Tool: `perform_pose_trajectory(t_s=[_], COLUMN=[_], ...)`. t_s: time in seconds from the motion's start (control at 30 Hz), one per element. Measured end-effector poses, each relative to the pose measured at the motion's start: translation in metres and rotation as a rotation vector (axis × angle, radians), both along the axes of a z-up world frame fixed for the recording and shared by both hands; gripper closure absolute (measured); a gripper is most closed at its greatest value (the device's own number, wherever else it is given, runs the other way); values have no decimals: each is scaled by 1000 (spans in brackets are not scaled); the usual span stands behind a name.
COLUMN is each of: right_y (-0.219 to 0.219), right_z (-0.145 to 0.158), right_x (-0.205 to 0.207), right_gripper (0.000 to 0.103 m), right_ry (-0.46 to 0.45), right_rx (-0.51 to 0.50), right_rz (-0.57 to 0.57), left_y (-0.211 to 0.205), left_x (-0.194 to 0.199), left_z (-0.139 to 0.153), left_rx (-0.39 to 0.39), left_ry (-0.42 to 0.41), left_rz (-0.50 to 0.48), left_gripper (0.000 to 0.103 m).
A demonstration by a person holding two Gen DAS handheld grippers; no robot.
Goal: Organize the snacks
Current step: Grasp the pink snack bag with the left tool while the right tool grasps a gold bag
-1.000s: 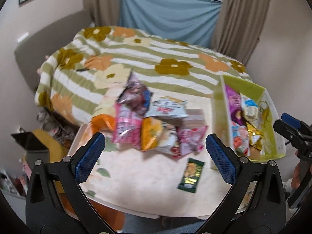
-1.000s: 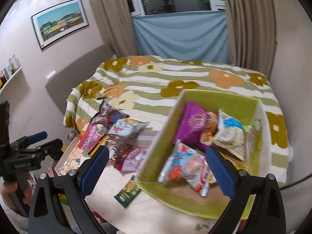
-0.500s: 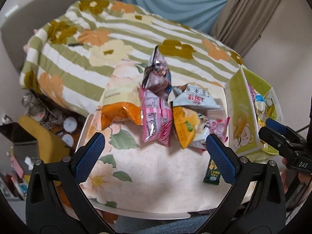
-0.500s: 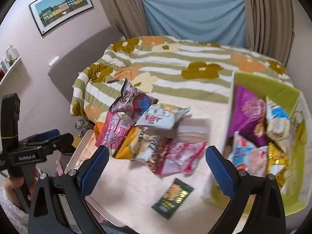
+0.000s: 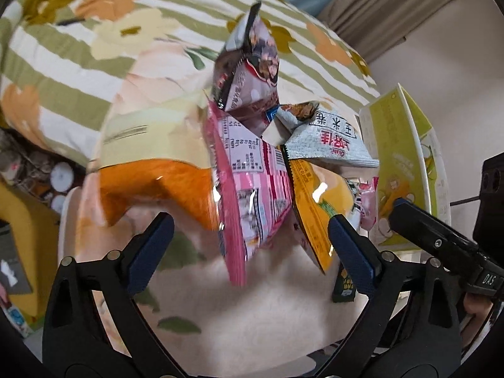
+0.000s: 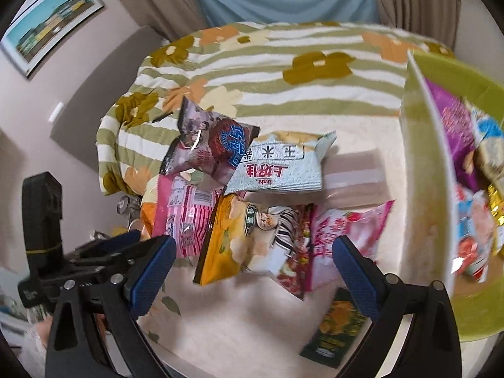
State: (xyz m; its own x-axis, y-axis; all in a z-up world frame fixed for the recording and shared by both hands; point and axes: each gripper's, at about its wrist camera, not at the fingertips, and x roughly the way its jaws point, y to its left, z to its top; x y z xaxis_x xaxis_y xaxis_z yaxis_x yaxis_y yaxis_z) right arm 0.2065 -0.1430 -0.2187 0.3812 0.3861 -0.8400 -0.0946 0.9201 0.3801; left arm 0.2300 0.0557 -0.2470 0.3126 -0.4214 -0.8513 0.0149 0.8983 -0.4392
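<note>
A pile of snack bags lies on the cloth-covered table (image 5: 252, 321). In it are a pink striped bag (image 5: 252, 189), an orange bag (image 5: 157, 186), a yellow bag (image 5: 318, 208), a grey-white bag (image 5: 330, 145) and a mauve bag (image 5: 252, 72) standing on top. My left gripper (image 5: 249, 223) hovers close over the pink striped bag. Its jaws are closing, the bag lies between them, and the pads are clear of it. My right gripper (image 6: 252, 242) stands open above the yellow bag (image 6: 226, 245) and a pink strawberry bag (image 6: 346, 233), holding nothing.
A green box (image 6: 422, 157) on the right holds several snacks, among them a purple bag (image 6: 450, 126). A small dark green packet (image 6: 337, 324) lies near the table's front edge. Behind the table is a bed with a striped flower blanket (image 6: 283, 72).
Both grippers have come down and forward toward the pile, which now fills both views. The right view has swung left, from over the green box to the pile.
</note>
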Motion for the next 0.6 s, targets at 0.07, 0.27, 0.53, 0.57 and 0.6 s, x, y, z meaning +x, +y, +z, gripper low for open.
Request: perform_pose_trajectory(t_s=[0.07,0.27,0.53,0.57,0.6], right_y=[2,2,-2,-3,-4], right_z=[-8,-29,-50,-52,-54], right_x=[5,15,25,27,27], right_gripper=[4,4,4,4,4], right_ry=[21,84,142,150,155], right_rx=[20,54,86,95,102], right_rz=[-30,-71,-32,-27,-23], left_y=[-4,0,0,-1,-5], left_x=[9,18,22,21,18], left_z=[-12,-31,-41,-39,-38], left_rx=[-15,-85,-138,-130,-126], left_ry=[16,50,72,71,68], left_rz=[-11,36,81,80,81], left_gripper=[11,19,43,46,47])
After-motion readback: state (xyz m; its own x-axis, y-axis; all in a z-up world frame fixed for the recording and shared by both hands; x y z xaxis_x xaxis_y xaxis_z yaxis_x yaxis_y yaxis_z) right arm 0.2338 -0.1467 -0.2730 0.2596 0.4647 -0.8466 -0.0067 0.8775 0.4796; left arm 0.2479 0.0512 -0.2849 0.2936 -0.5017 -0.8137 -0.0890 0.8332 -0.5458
